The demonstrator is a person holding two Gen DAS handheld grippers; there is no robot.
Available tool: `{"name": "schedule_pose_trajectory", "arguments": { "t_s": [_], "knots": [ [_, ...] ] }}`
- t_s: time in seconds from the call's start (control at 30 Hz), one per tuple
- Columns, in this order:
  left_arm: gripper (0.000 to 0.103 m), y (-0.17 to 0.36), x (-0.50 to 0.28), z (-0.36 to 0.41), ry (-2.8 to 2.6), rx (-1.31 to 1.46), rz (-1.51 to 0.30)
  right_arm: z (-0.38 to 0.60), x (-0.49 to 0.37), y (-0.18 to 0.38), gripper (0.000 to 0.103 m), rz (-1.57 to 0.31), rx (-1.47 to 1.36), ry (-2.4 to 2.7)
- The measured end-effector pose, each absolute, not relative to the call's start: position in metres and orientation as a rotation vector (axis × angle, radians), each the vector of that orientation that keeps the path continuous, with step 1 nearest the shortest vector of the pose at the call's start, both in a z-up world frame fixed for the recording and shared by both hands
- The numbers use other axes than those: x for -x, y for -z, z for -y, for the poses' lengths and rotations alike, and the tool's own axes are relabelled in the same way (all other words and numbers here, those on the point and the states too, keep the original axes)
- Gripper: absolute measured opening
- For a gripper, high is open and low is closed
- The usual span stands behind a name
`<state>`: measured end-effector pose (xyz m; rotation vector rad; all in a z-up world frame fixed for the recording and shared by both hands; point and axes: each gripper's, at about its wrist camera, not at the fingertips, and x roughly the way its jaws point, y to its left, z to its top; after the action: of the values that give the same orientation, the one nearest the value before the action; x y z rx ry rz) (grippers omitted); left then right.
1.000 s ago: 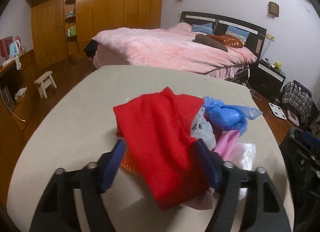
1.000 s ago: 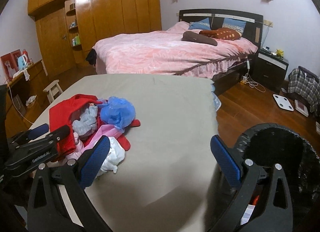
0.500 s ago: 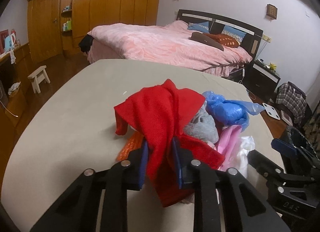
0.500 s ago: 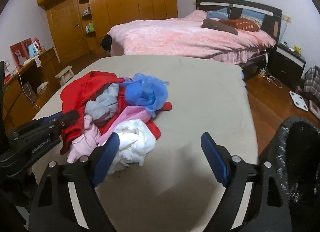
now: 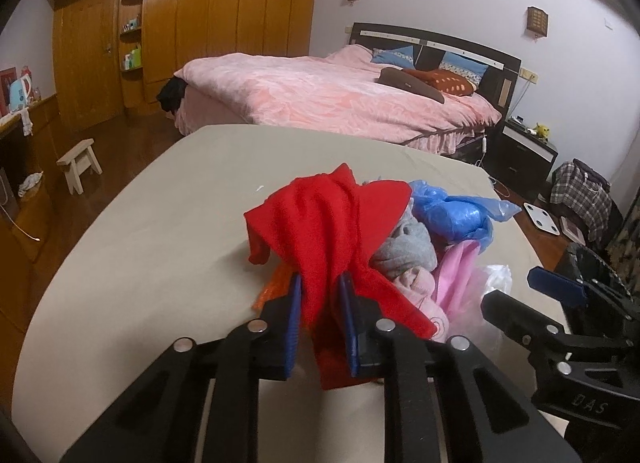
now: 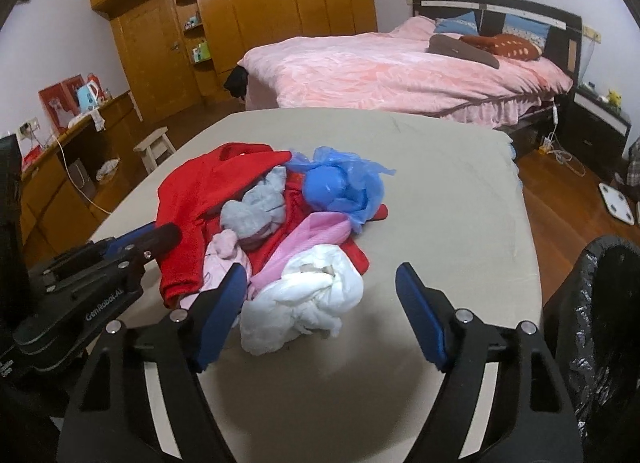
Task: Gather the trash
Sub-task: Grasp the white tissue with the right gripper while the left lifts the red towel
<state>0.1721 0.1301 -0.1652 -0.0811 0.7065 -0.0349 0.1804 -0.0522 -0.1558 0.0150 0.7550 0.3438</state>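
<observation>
Left claw [image 5: 320, 303] clamps the red cloth [image 5: 332, 215] atop the pile – grey rag [image 6: 256, 207], blue bag [image 6: 340, 183] just behind. Right claw [image 6: 320, 311] gapes, white wad [image 6: 304, 303] between its fingers; bin [image 6: 604, 327] right. "GenRobot.AI" legible.

A home bedroom; pink-quilted bed [image 5: 340, 95], wooden wardrobe [image 5: 224, 23] (floor to ceiling), nightstand [image 5: 524, 151].
</observation>
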Motion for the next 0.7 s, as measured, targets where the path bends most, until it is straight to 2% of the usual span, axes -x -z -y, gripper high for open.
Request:
{"name": "schedule_pose_trajectory", "arguments": {
  "t_s": [0.33, 0.4, 0.43, 0.47, 0.6, 0.63, 0.67, 0.7],
  "knots": [
    [0.019, 0.164, -0.173, -0.136, 0.018, 0.099, -0.710, 0.040, -0.191, 0.177, 0.075, -0.815, -0.023, -0.390],
    [0.026, 0.165, -0.173, -0.136, 0.023, 0.101, -0.710, 0.036, -0.191, 0.177, 0.068, -0.823, -0.019, -0.419],
    [0.034, 0.165, -0.175, -0.135, 0.025, 0.106, -0.711, 0.034, -0.192, 0.177, 0.063, -0.827, -0.023, -0.437],
    [0.038, 0.165, -0.176, -0.135, 0.025, 0.107, -0.710, 0.034, -0.192, 0.177, 0.059, -0.832, -0.028, -0.453],
    [0.038, 0.169, -0.180, -0.136, 0.031, 0.107, -0.719, 0.031, -0.188, 0.174, 0.049, -0.827, -0.011, -0.476],
    [0.032, 0.171, -0.181, -0.135, 0.038, 0.109, -0.726, 0.030, -0.187, 0.172, 0.047, -0.825, -0.006, -0.479],
    [0.023, 0.172, -0.181, -0.136, 0.043, 0.112, -0.729, 0.031, -0.186, 0.171, 0.046, -0.823, -0.004, -0.479],
    [0.020, 0.173, -0.182, -0.136, 0.049, 0.116, -0.735, 0.032, -0.185, 0.169, 0.046, -0.820, -0.001, -0.478]
  ]
}}
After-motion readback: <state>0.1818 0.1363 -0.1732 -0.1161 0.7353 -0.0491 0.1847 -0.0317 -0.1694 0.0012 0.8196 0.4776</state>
